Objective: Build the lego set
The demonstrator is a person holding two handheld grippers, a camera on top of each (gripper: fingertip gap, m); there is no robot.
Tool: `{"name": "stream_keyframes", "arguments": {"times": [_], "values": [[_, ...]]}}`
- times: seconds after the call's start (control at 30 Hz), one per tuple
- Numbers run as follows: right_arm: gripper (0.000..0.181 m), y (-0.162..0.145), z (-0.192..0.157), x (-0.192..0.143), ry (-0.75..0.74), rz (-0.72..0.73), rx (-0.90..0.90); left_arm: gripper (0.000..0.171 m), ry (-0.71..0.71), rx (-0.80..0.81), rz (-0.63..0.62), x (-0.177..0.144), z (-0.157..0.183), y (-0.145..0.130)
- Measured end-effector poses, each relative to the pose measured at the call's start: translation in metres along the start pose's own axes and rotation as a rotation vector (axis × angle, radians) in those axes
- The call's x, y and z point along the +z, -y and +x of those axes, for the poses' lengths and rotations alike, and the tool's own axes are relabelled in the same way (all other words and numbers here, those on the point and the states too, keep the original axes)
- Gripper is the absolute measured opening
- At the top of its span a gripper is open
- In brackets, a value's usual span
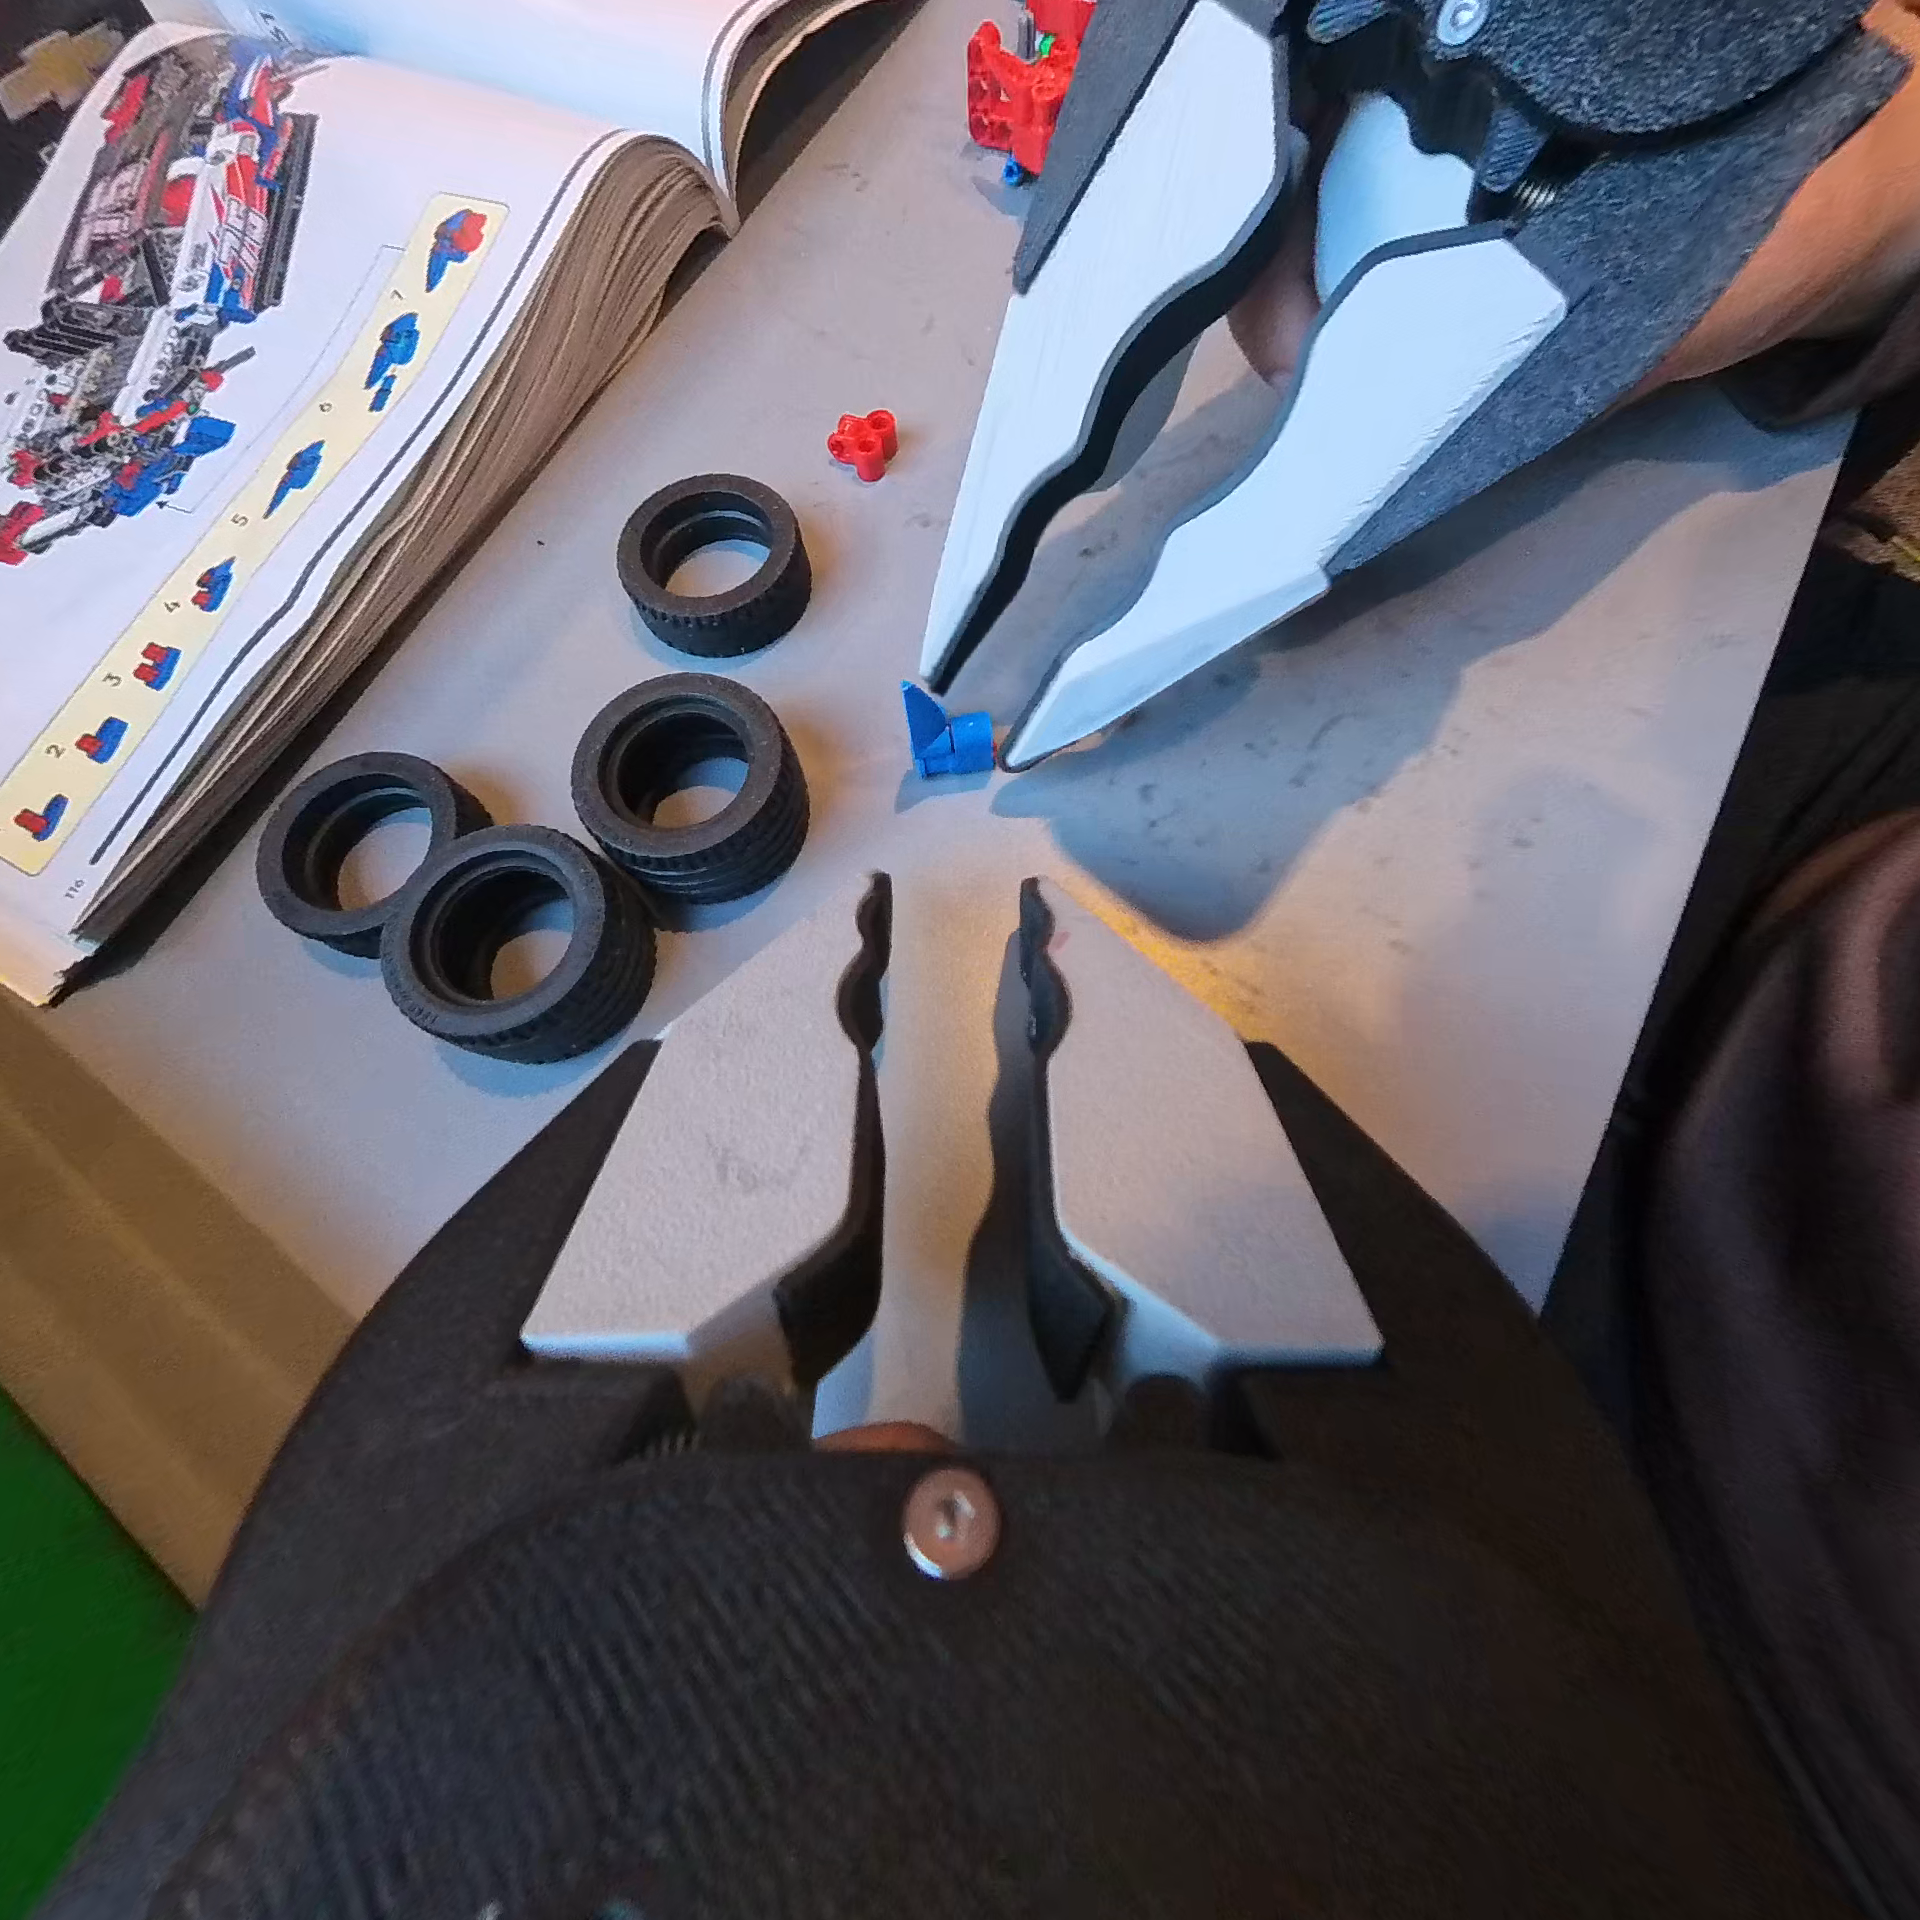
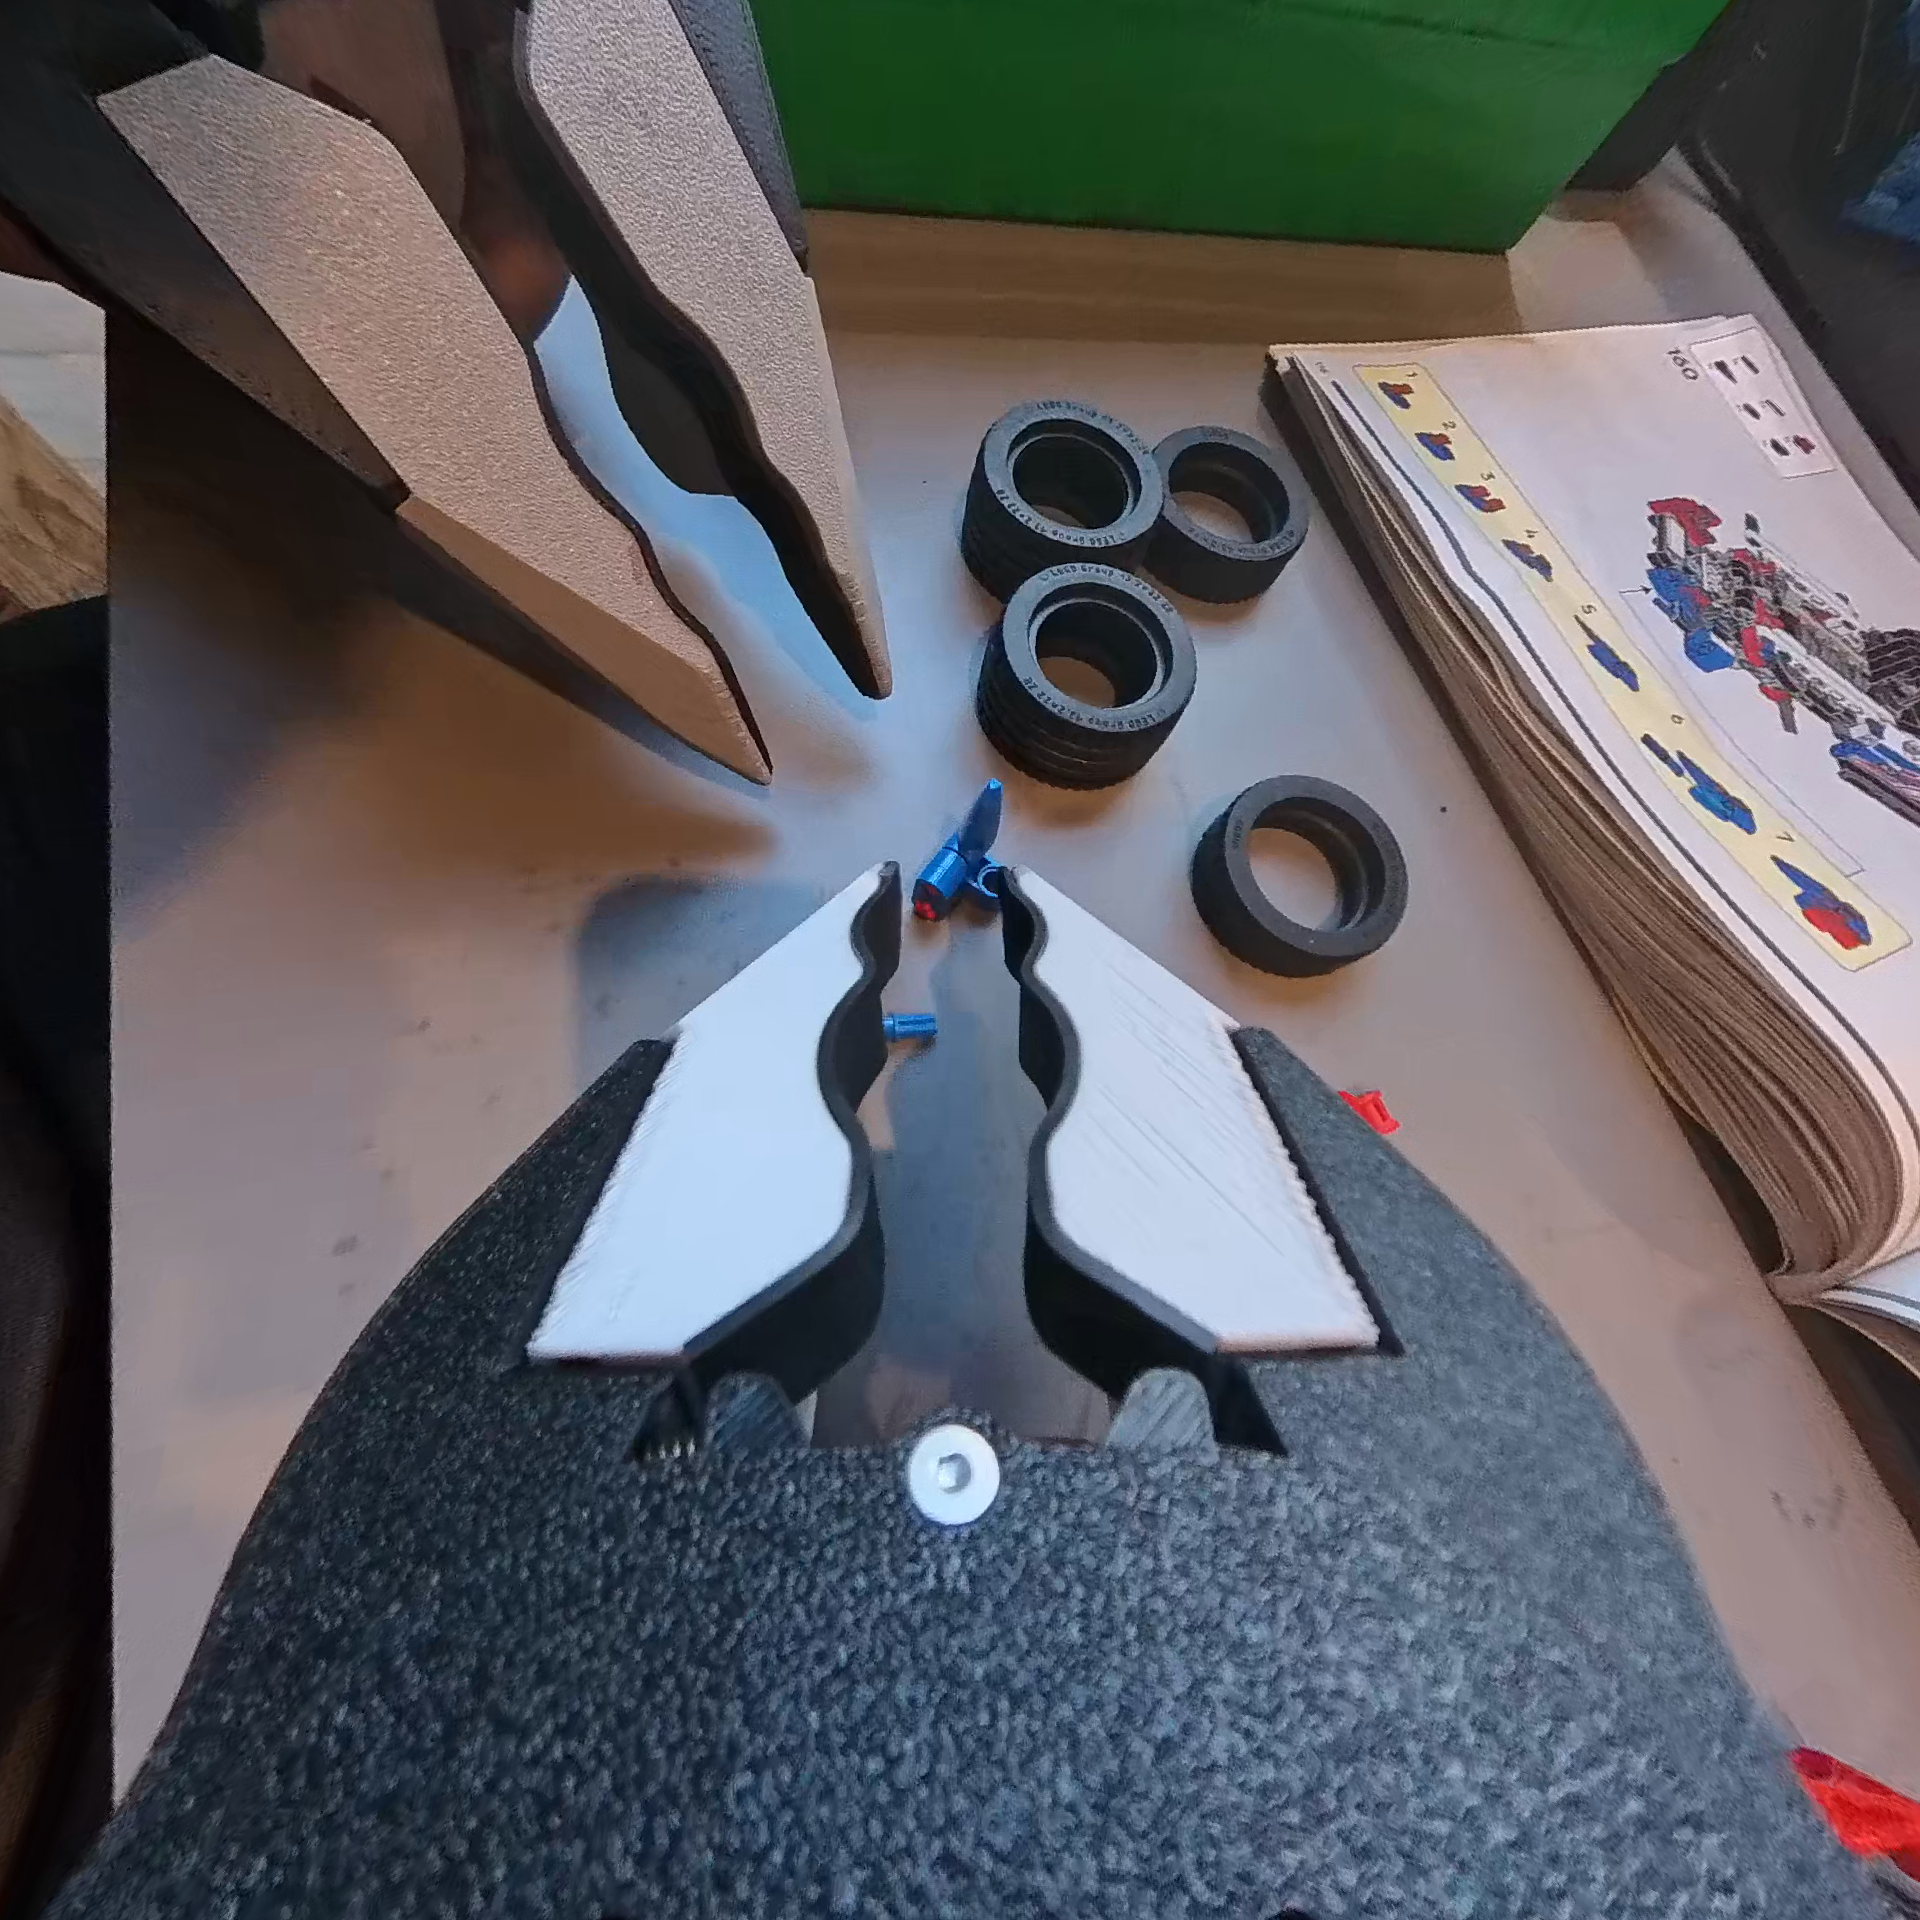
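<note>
A small blue lego assembly lies on the grey table. My right gripper is open, low over the table, with its fingertips on either side of the near end of the blue piece. It also shows in the left wrist view, coming in from the upper right. My left gripper is open and empty, just short of the blue piece. It shows in the right wrist view at the upper left. A tiny blue pin lies between the right fingers.
Several black tyres lie beside the blue piece. An open instruction book lies beyond them. A small red connector and a red sub-assembly sit farther off. A person's hand holds the right gripper. Both grippers' tips are close together, under 4 cm apart.
</note>
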State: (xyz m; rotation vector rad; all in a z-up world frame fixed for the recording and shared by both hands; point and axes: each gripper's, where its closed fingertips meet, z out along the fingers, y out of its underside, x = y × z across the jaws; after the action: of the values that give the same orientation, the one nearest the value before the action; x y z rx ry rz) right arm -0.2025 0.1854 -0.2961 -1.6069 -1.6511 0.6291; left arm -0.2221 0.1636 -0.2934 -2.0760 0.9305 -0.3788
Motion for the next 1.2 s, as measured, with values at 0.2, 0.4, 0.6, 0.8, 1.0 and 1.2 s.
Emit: {"name": "stream_keyframes", "arguments": {"times": [0.2,0.4,0.6,0.8,1.0,1.2], "values": [[0.007,0.0,-0.001,0.001,-0.001,-0.002,-0.014,0.023,-0.008,-0.005,-0.006,0.001,0.0,-0.001],[0.007,0.002,-0.003,-0.001,-0.009,0.016,-0.043,0.023,-0.007,-0.005,0.004,0.0,0.0,0.0],[0.007,0.0,-0.007,-0.004,-0.08,0.01,-0.246,0.024,-0.006,0.004,0.014,-0.001,0.001,0.002],[0.004,-0.007,-0.014,-0.006,-0.234,-0.062,-0.705,0.026,-0.017,0.011,0.0,0.0,0.003,0.0],[0.0,-0.007,-0.016,-0.01,-0.224,-0.087,-0.786,0.027,-0.034,0.03,-0.004,0.0,0.007,0.0],[0.003,-0.002,-0.021,-0.016,-0.147,-0.013,-0.643,0.027,-0.035,0.024,-0.012,0.001,0.007,-0.001]]}}
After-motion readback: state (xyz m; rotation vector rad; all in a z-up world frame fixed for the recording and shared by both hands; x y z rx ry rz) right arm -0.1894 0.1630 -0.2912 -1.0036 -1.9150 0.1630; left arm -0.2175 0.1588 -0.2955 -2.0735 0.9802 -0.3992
